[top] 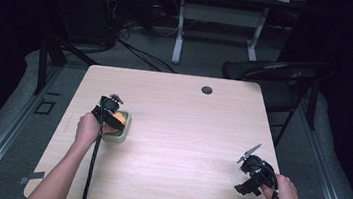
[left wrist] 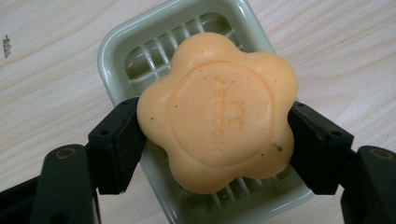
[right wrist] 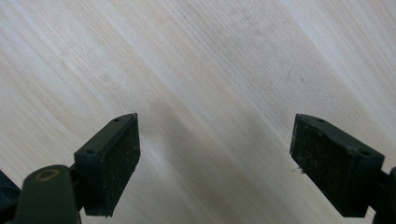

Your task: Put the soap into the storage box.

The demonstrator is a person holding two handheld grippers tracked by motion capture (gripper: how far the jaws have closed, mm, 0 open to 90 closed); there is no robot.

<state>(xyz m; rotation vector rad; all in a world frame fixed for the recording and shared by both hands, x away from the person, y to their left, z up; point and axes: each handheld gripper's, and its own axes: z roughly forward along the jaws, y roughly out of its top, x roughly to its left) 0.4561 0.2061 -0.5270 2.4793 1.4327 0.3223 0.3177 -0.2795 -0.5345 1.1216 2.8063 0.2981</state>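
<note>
One left gripper (top: 112, 111), at the left of the table (top: 184, 145) in the high view, held in the person's left hand (top: 88, 129) and pointing down over the dish. Its two black pads (left wrist: 122, 140) flank the soap on either side; the left pad lies against the soap's edge, and on the right the contact is too close to call, so whether they press or merely rest cannot be told.

One soap (left wrist: 218, 109), peach-orange, flower-shaped with rounded lobes and a raised round medallion bearing embossed lettering. It lies flat, stamped face up. The outline is nearly as broad as long, so it has no marked long axis; in the left gripper view the lettering runs top to bottom of the frame.

One soap dish (left wrist: 112, 51), pale green, rectangular with rounded corners and a slatted floor. The soap sits in it, towards the end nearer the gripper, with bare slats showing at the far end. In the left gripper view the dish's long axis runs diagonally from upper left to lower right. In the high view the dish (top: 123, 132) stands at the table's left, well apart from the right gripper.

One right gripper (top: 251, 158), near the table's right front corner, in the person's right hand (top: 282, 192). Its pads (right wrist: 109, 161) stand wide apart with bare wood between them, grasping nothing.
</note>
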